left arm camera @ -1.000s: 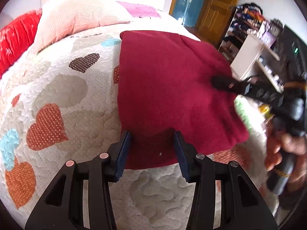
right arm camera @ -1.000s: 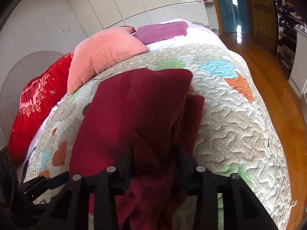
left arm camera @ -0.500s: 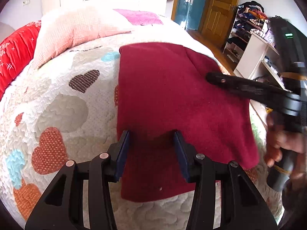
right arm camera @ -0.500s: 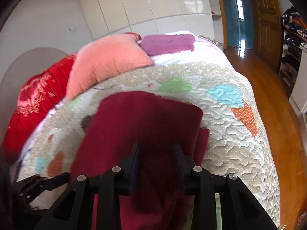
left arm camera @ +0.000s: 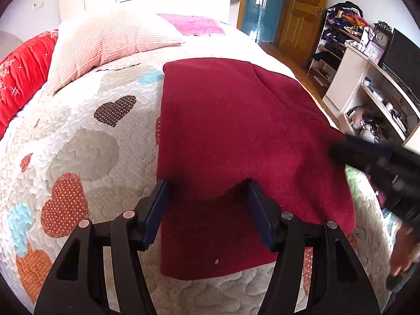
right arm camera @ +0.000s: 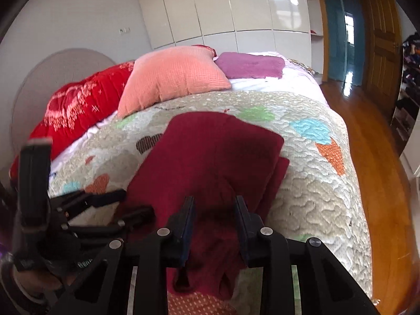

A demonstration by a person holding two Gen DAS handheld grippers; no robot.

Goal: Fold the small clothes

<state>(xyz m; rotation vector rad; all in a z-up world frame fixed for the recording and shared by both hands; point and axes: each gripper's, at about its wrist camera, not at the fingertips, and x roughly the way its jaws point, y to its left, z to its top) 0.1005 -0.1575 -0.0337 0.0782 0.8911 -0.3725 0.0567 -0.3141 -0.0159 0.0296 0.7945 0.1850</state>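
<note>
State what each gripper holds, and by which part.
Neither holds anything: the left gripper and right gripper both stand open over the dark red garment, with no cloth pinched between their fingers.

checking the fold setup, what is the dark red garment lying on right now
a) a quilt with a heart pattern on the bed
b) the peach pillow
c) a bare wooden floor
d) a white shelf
a: the dark red garment is spread flat on the heart-patterned quilt covering the bed, with the peach pillow farther back and not touching it.
</note>
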